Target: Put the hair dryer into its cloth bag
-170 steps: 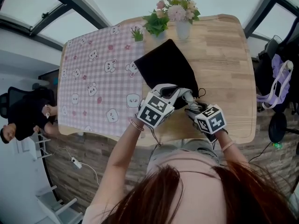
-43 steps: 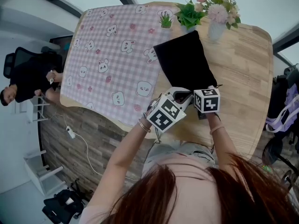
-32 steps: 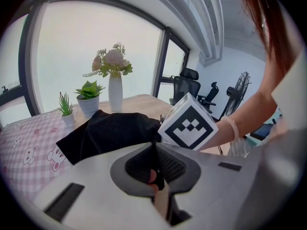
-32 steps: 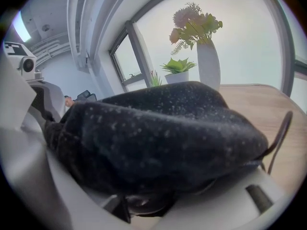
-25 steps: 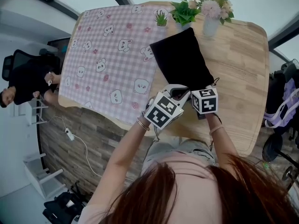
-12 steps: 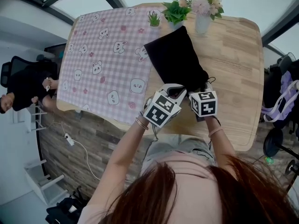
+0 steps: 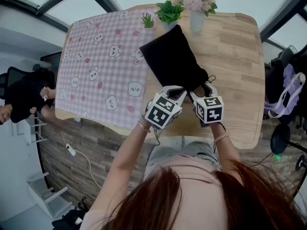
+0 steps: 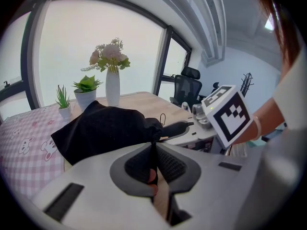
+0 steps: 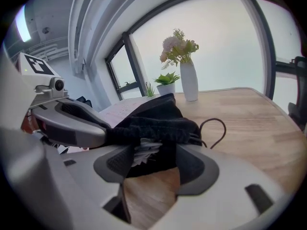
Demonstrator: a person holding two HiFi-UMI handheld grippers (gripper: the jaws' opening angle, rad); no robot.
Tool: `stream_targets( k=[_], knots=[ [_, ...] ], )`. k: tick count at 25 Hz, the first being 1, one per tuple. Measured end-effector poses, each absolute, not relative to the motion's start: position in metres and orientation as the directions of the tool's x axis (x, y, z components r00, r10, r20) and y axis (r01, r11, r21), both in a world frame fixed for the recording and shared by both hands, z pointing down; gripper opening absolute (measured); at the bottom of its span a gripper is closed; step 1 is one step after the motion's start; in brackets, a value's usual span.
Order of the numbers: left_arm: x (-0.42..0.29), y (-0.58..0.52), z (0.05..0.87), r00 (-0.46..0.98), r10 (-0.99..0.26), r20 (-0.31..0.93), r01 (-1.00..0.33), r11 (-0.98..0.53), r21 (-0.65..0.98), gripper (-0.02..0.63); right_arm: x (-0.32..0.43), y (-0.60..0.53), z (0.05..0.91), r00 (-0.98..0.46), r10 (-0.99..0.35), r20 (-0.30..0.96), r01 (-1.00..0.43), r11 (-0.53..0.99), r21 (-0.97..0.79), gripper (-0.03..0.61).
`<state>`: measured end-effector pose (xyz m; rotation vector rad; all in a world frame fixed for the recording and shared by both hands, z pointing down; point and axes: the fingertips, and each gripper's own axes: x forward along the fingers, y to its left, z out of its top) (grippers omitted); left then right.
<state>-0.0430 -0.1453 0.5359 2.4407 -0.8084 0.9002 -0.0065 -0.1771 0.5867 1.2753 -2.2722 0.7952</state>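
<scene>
The cloth bag (image 7: 172,63) is laid on the table (image 7: 235,66), its left corner over the edge of the tablecloth (image 7: 96,71) spread across the table's left part. Behind the bag, at the far edge, 1 vase (image 7: 196,20) is set, with 2 potted plants (image 7: 169,12) to its left.

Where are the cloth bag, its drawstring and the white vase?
cloth bag (image 7: 170,61): head view, middle of the black fabric.
drawstring (image 9: 213,119): right gripper view, top of the loose loop.
white vase (image 7: 197,20): head view, its body.

An office-like room with big windows (image 8: 57,47). Beyond the fingers (image 8: 139,164) of the left gripper (image 8: 153,147) stand a wooden table (image 8: 144,99) and, farther off, a swivel office chair (image 8: 184,87).
</scene>
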Motion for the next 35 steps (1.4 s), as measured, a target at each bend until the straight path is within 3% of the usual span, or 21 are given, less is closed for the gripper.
stream_targets(
  k=[30, 32, 35],
  knots=[
    [-0.033, -0.13, 0.565, 0.521, -0.449, 0.726, -0.753, -0.642, 0.143, 0.028, 0.04, -0.14, 0.579, -0.501, -0.639, 0.584, -0.86, 0.442, -0.254, 0.261],
    [-0.032, -0.128, 0.564, 0.524, -0.455, 0.72, -0.753, -0.643, 0.142, 0.037, 0.041, -0.138, 0.577, -0.506, -0.64, 0.579, -0.857, 0.448, -0.253, 0.261],
    [-0.03, -0.124, 0.563, 0.536, -0.449, 0.715, -0.743, -0.653, 0.147, 0.113, 0.042, -0.137, 0.574, -0.512, -0.642, 0.57, -0.853, 0.457, -0.252, 0.259]
  ],
)
